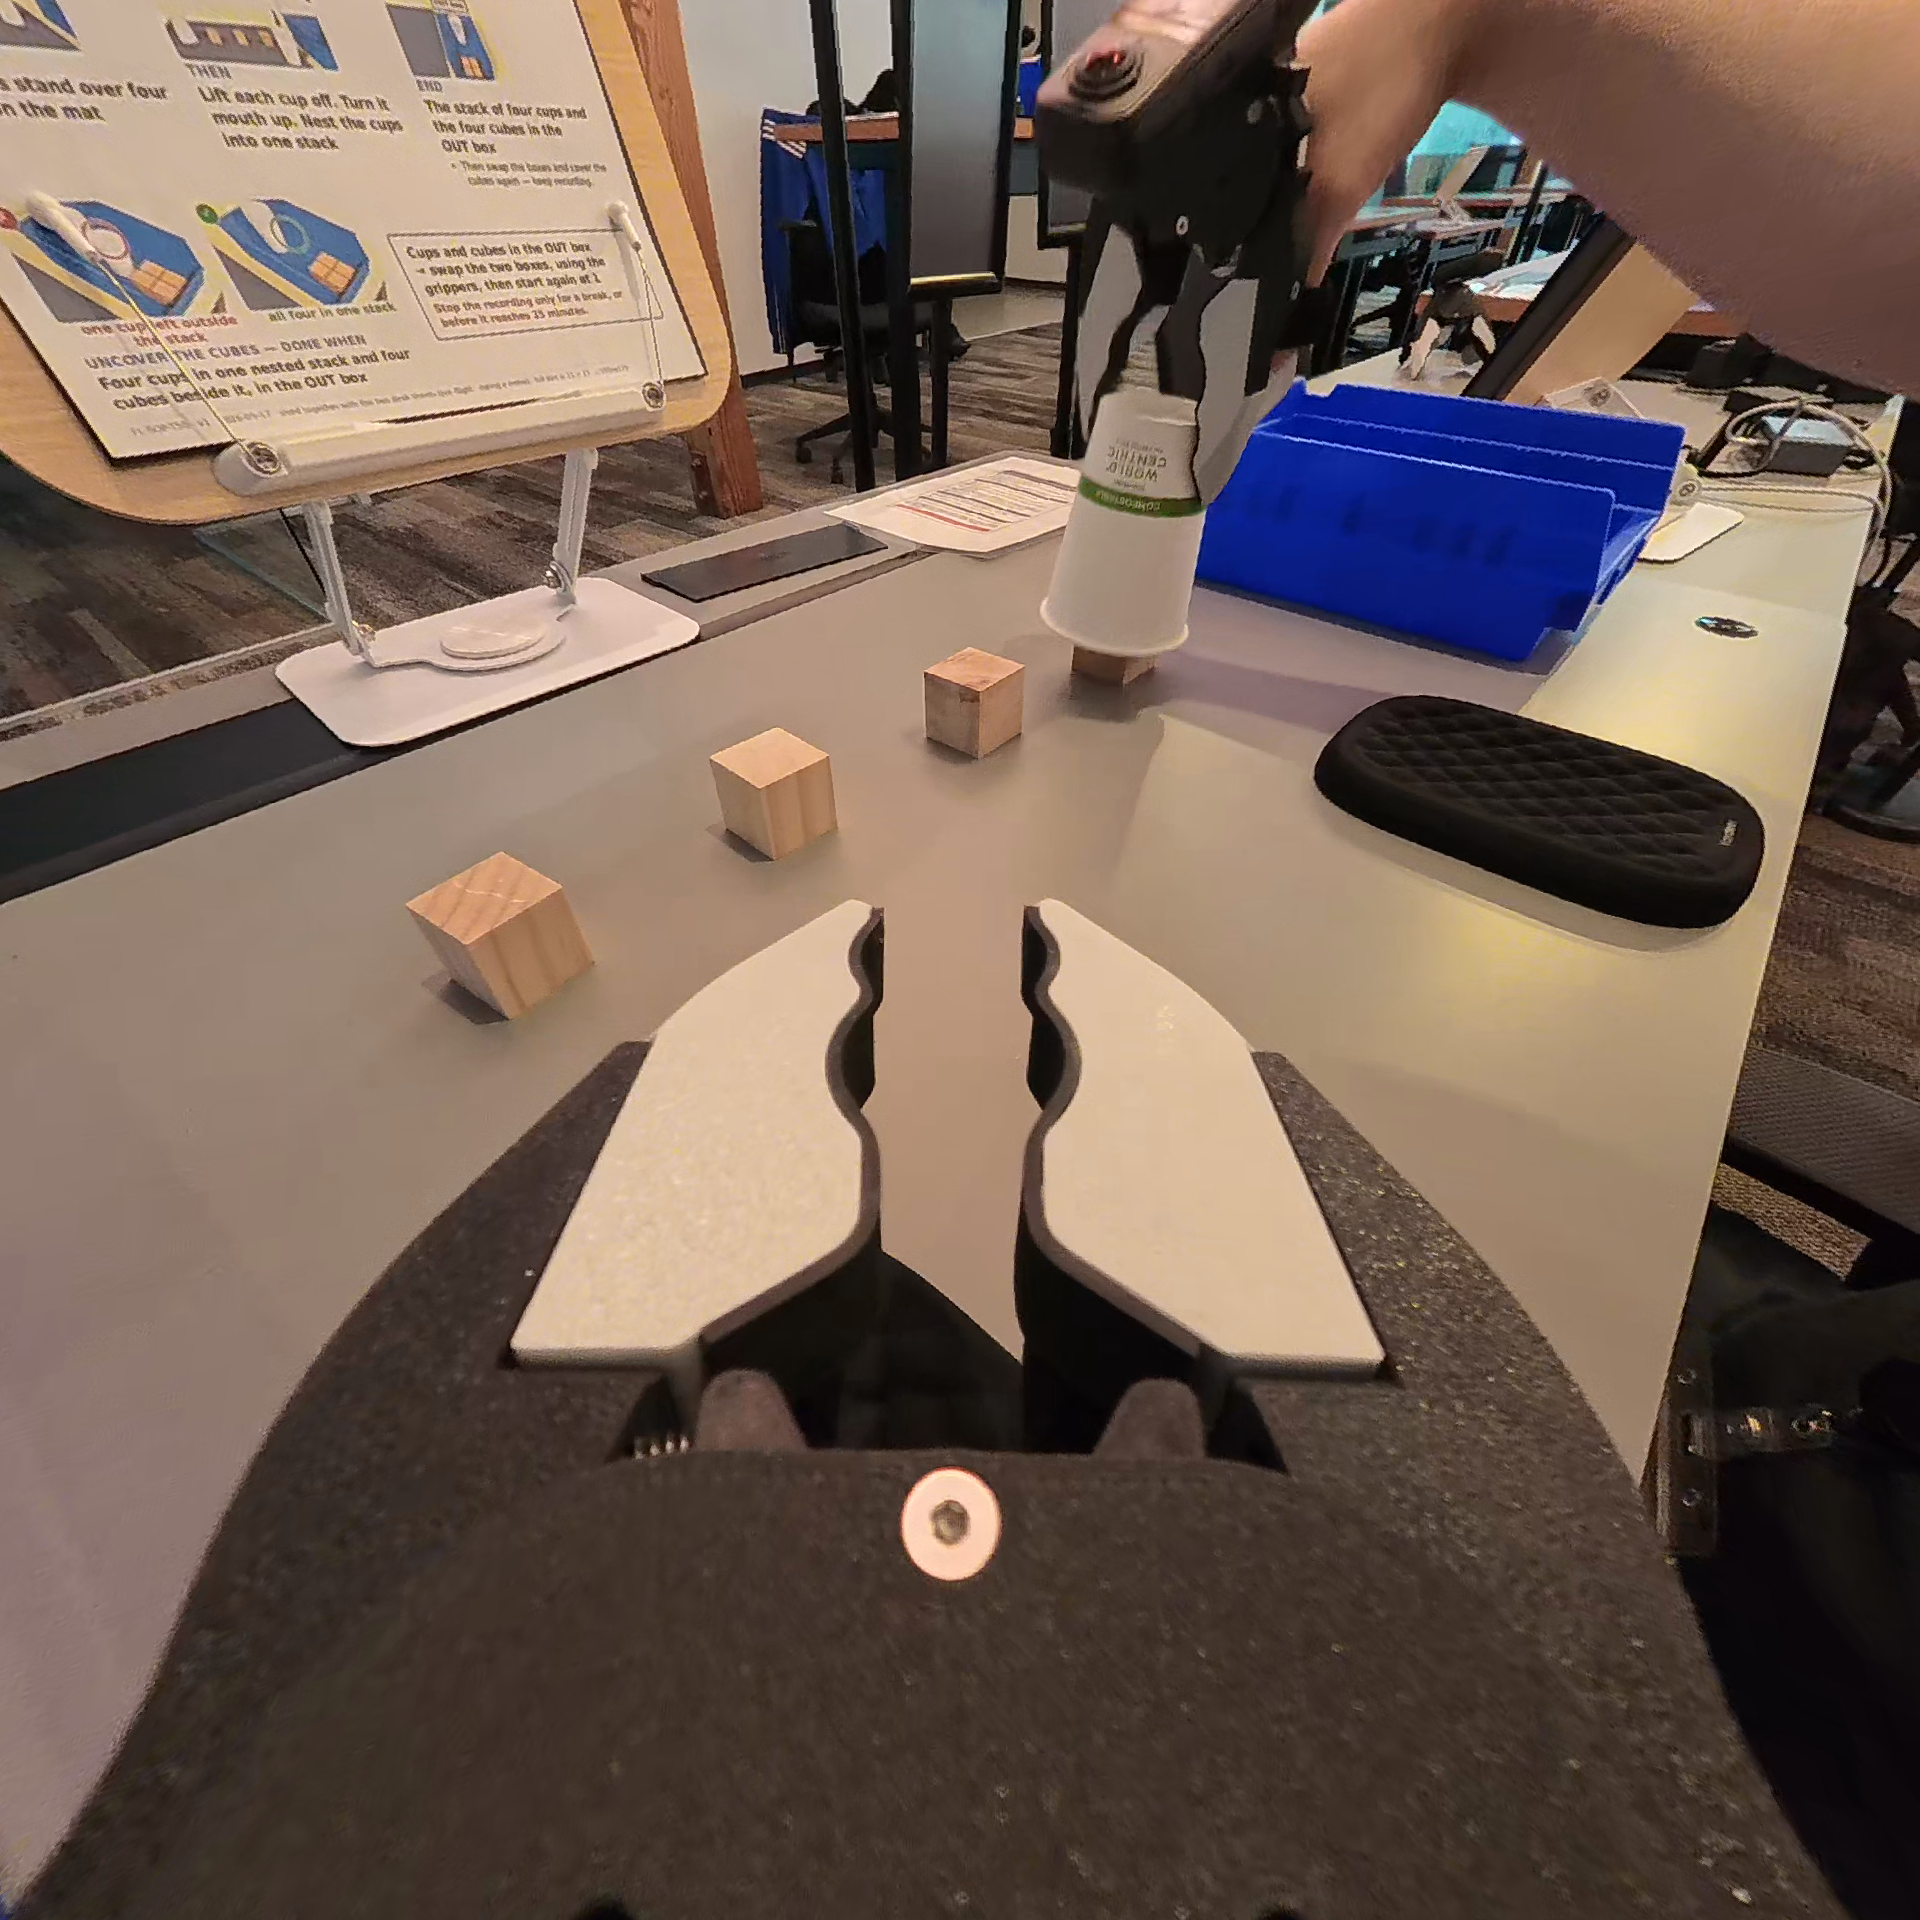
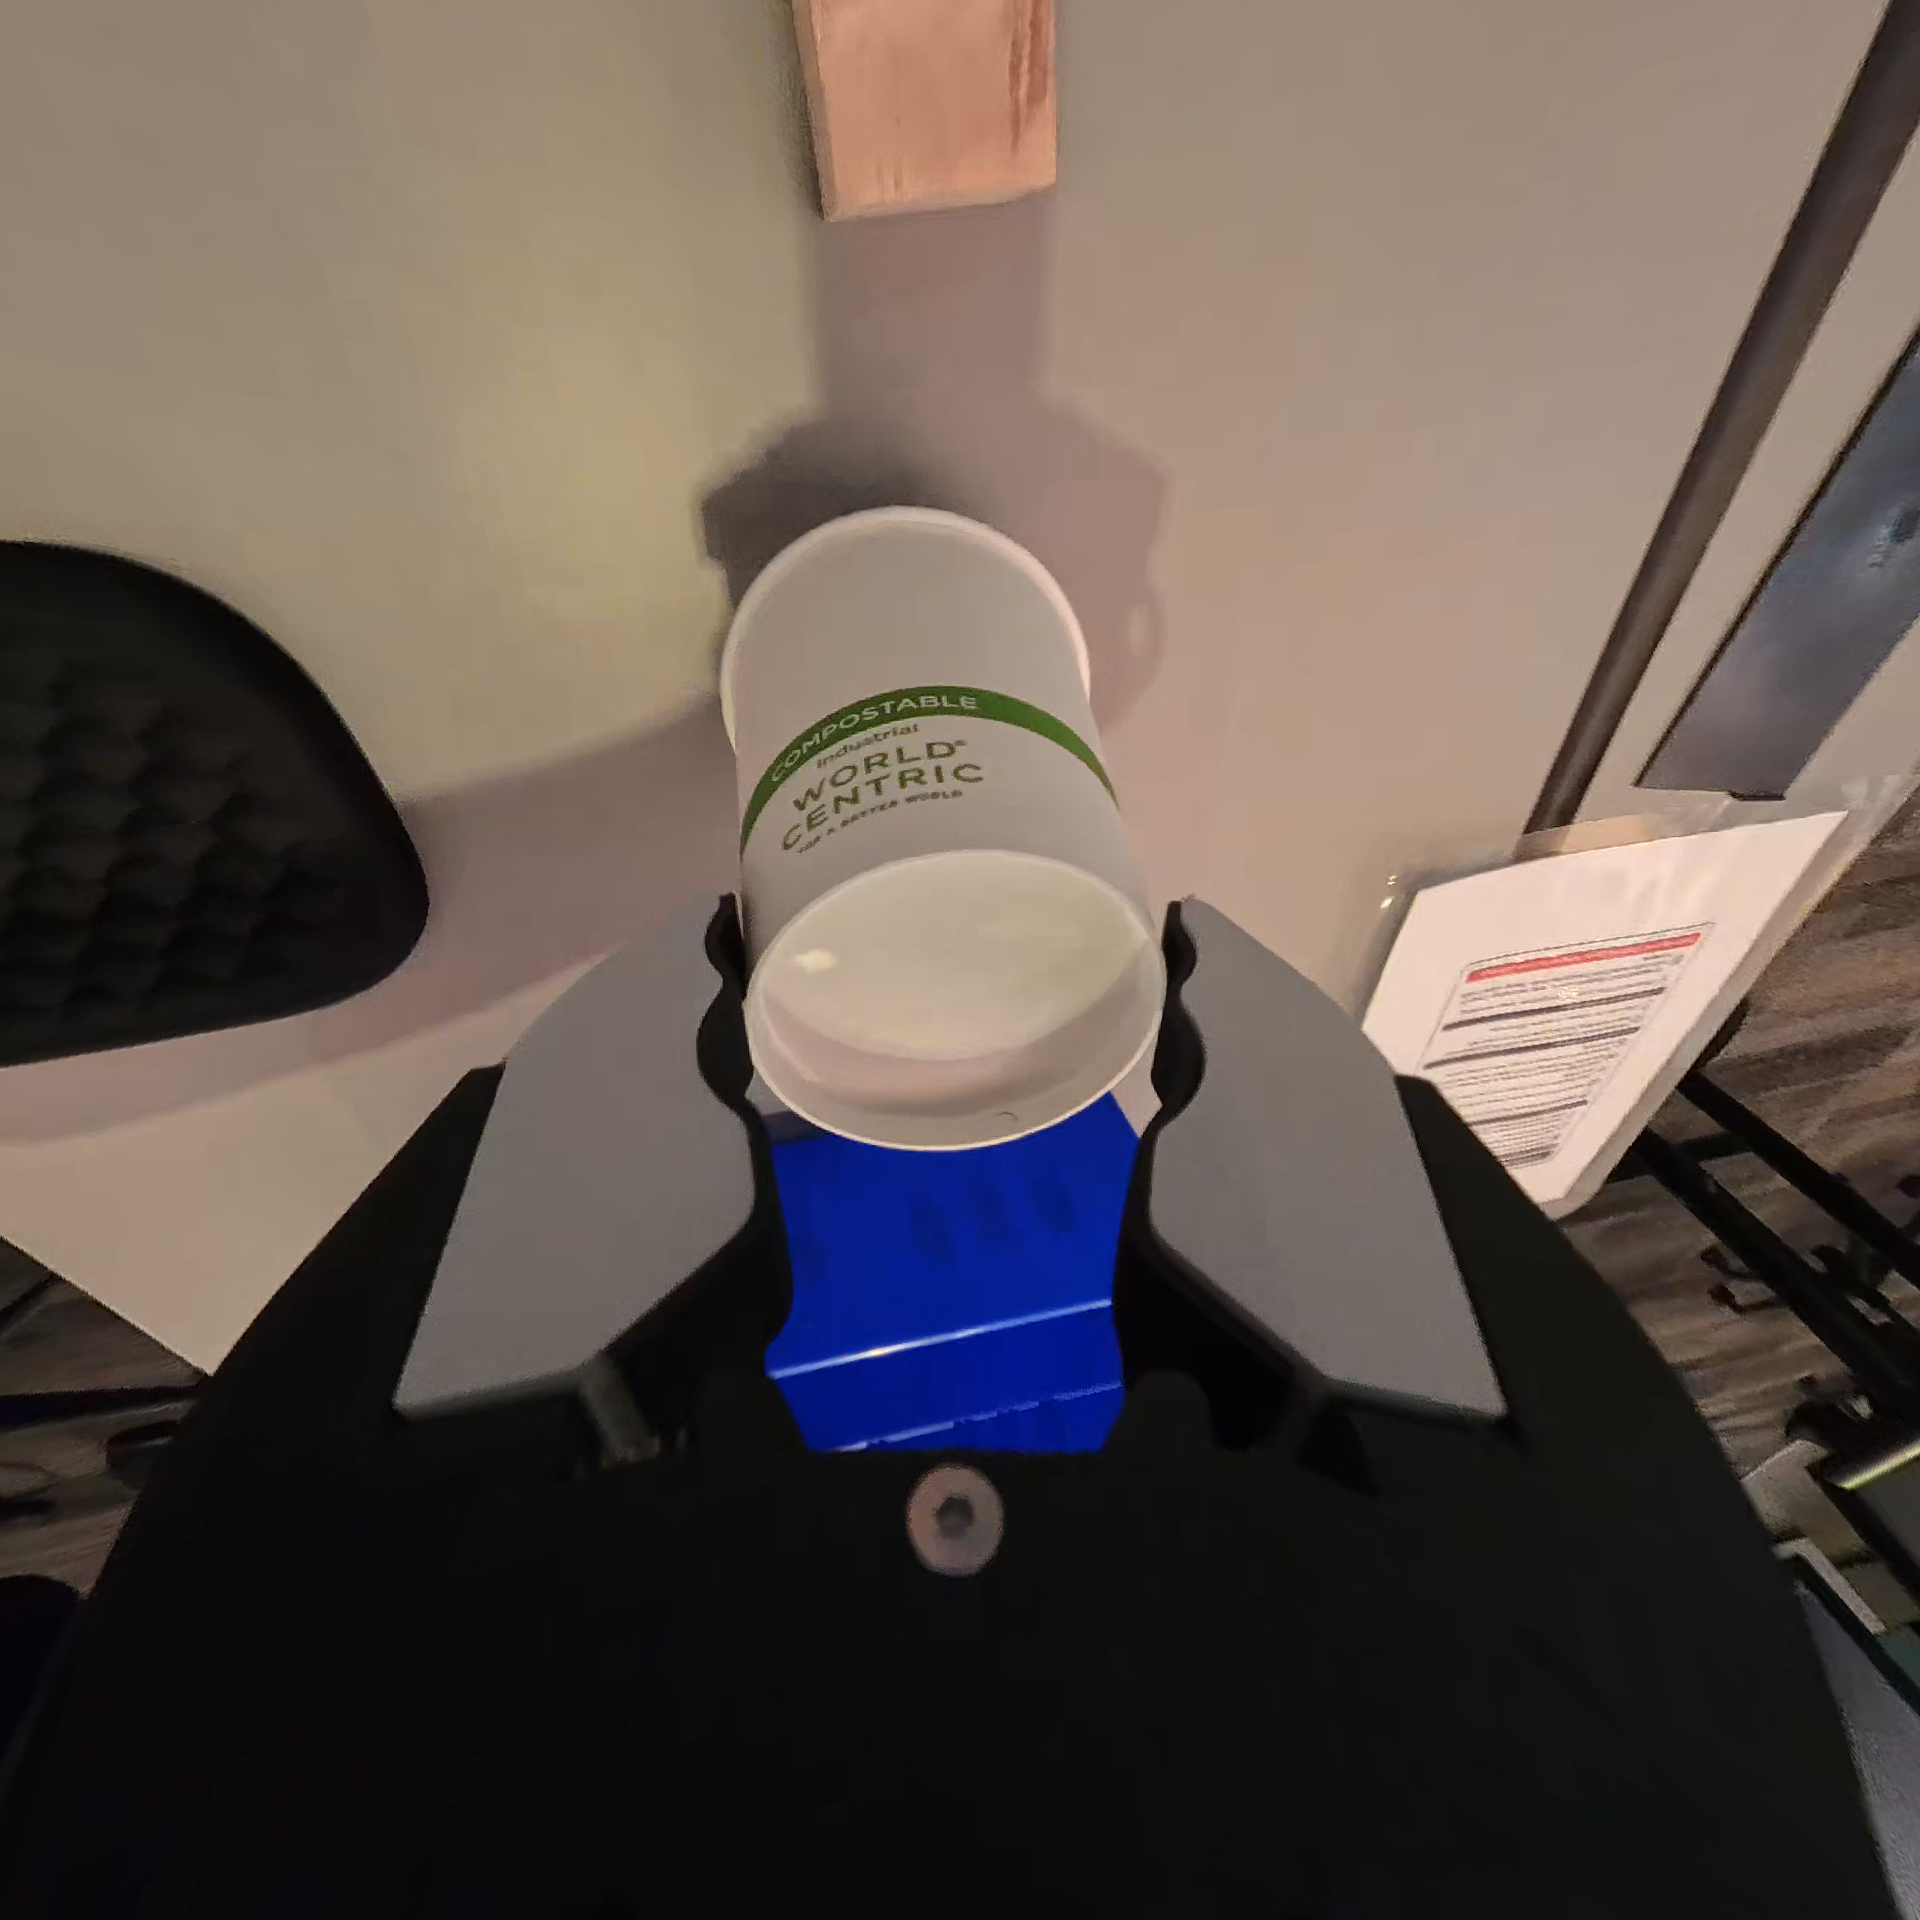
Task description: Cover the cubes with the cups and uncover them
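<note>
Several wooden cubes stand in a diagonal row on the grey table (image 1: 260,1195): a near one (image 1: 501,932), a middle one (image 1: 774,792), a far one (image 1: 974,700), and a last one (image 1: 1112,663) partly under a cup. My right gripper (image 2: 951,935) is shut on a white paper cup (image 2: 925,790) with a green band, held mouth down just above that last cube; the cup also shows in the left wrist view (image 1: 1127,540). A cube (image 2: 930,99) shows at the top of the right wrist view. My left gripper (image 1: 953,925) is open and empty, low over the table near the cubes.
A blue bin (image 1: 1455,520) stands at the back right, also visible under the right gripper (image 2: 935,1268). A black padded rest (image 1: 1538,805) lies at the right. An instruction board on a white stand (image 1: 488,665) is at the back left. Papers (image 1: 966,499) lie beyond the cubes.
</note>
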Motion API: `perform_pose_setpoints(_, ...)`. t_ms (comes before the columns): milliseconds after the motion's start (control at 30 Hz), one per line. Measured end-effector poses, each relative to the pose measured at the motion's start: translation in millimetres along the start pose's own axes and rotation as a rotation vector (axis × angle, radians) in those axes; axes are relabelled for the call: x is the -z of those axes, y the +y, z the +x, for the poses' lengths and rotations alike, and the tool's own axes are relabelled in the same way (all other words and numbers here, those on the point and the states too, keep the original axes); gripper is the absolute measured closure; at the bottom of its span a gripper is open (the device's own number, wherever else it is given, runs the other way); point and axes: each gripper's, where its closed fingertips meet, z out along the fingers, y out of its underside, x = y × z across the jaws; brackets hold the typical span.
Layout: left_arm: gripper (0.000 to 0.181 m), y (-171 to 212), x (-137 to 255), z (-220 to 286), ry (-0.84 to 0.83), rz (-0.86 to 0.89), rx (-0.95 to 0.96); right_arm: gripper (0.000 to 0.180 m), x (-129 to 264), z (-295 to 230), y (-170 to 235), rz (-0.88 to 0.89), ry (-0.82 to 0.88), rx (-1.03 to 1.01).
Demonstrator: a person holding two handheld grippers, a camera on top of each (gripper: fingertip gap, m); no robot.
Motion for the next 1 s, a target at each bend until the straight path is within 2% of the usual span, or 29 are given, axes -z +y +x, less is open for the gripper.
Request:
perform_pose_setpoints(200,0.157,-2,-2,4,0.017,0.001,-0.015,0.104,-19,-2,5,-0.044,-0.040,-0.014)
perform_pose_setpoints(600,0.157,2,-4,6,0.028,-0.016,-0.023,0.104,-32,1,8,-0.061,-0.045,-0.014)
perform_pose_setpoints(1000,0.157,-2,5,6,0.042,0.004,0.004,0.101,-17,2,1,0.025,0.008,-0.034)
